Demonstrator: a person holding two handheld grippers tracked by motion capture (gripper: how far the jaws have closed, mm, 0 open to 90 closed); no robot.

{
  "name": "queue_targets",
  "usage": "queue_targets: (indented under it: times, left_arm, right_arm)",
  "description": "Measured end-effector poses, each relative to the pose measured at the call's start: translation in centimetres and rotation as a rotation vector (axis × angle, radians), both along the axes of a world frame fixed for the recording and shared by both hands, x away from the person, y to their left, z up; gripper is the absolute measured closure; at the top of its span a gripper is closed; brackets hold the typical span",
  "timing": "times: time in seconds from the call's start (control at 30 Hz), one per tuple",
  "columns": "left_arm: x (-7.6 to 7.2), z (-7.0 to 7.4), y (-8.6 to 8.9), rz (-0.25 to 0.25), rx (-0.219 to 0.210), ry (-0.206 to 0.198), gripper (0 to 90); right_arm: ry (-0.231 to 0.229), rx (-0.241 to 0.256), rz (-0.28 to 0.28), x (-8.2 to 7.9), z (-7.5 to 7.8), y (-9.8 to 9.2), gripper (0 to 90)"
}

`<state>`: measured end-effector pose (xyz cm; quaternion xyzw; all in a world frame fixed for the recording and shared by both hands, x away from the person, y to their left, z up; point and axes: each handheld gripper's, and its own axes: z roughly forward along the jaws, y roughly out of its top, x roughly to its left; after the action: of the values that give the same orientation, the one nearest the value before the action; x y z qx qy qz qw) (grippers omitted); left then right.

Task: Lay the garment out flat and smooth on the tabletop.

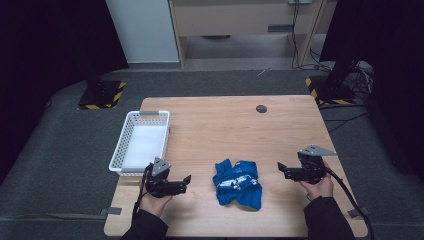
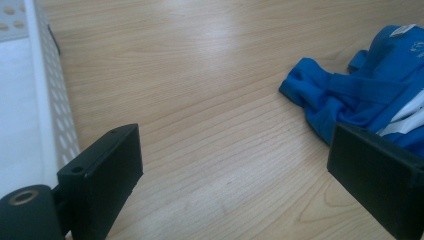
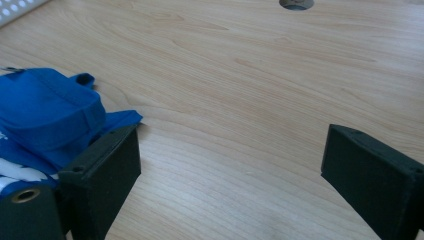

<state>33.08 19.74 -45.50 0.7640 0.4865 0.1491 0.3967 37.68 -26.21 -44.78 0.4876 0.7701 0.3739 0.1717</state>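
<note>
Though crumpled, blue garment (image 1: 237, 183), folds hidden.

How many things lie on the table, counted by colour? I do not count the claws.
Blue: 1, the crumpled garment
White: 1, the basket
Total: 2

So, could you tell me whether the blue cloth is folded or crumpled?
Crumpled: the cloth lies bunched in an uneven heap on the table.

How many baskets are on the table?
1. The white basket sits at the table's left edge, beside the left tool, left of the blue cloth.
</note>
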Motion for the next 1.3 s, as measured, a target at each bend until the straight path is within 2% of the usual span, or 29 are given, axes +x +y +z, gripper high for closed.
queue_targets:
  times: [0.13,0.3,0.37,0.5,0.87,1.0,1.3]
  left_arm:
    - [0.7,-0.1,-0.7,-0.009,-0.019,0.008,6.9]
    - [1.5,0.0,-1.6,-0.019,-0.021,-0.001,6.9]
    - [1.7,0.0,-1.8,-0.018,-0.028,0.002,7.2]
    - [2.1,-0.1,-2.2,-0.027,-0.021,0.009,7.3]
    - [3.0,0.3,-3.2,-0.046,-0.029,-0.003,7.5]
    - [3.2,0.3,-3.4,-0.045,-0.047,-0.009,8.2]
    - [3.9,0.9,-4.3,-0.069,-0.053,-0.028,8.2]
  right_arm:
    - [-0.001,-0.007,0.011,0.2,0.0,0.5,9.4]
    - [-0.009,-0.003,0.025,0.5,0.2,1.1,9.8]
    - [-0.006,0.008,0.025,0.5,0.2,1.3,9.9]
    - [-0.005,0.0,0.04,0.6,0.2,1.8,9.9]
    - [-0.018,0.026,0.047,1.0,0.4,2.3,10.8]
    - [-0.02,0.029,0.044,1.1,0.5,2.4,11.0]
    - [-0.041,0.038,0.079,1.5,1.2,3.8,11.2]
